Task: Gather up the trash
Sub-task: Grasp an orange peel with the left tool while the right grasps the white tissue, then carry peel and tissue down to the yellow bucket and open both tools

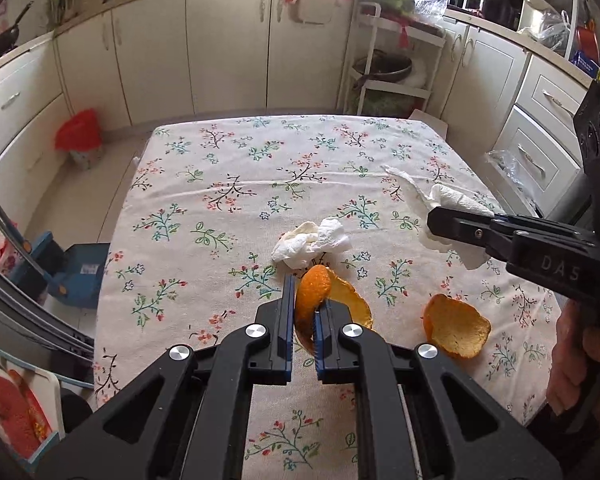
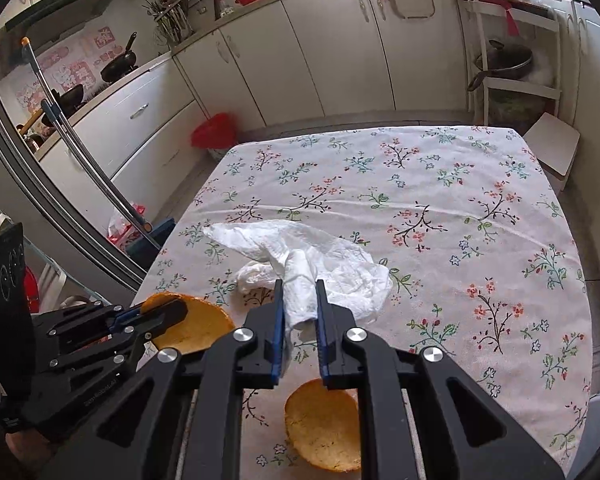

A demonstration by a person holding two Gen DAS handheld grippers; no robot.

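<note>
My left gripper is shut on an orange peel and holds it just above the floral tablecloth. A second orange peel lies on the cloth to the right; it also shows in the right wrist view. A crumpled white tissue lies just beyond the held peel. My right gripper is shut on a white paper towel, lifted over the table. In the left wrist view that towel hangs from the right gripper. The left gripper with its peel shows at lower left.
A bin lined with a red bag stands on the floor left of the table, by the cabinets; it also shows in the right wrist view. A white rack stands behind the table. A blue dustpan sits on the floor at left.
</note>
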